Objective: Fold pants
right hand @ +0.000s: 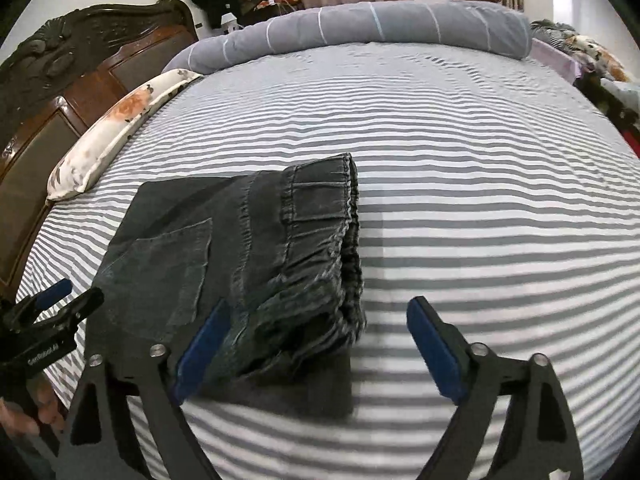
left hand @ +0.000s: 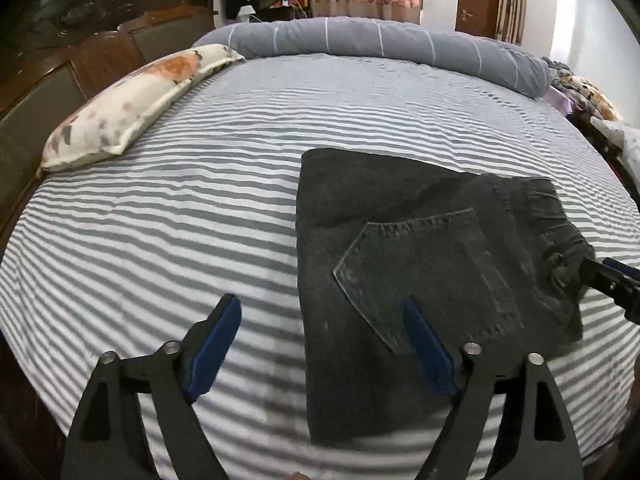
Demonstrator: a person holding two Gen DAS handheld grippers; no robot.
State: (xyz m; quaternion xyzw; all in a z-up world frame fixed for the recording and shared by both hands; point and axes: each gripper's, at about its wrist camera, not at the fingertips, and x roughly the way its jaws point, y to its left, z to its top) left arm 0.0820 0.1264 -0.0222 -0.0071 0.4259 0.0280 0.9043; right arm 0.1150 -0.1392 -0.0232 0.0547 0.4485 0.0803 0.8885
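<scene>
One striped bed [left hand: 200,208] spread under both claws. Folded dark pants [left hand: 420,248] lay on it, beneath left claw [left hand: 324,332] and right claw [right hand: 320,336]. Both claws gaped wide, gripping nothing. Floral pillow [left hand: 132,104] far ahead-left.

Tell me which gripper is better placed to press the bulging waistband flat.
Probably the right gripper: it is open just in front of the waistband of the folded black jeans. The left gripper, also open, faces the opposite edge.
</scene>
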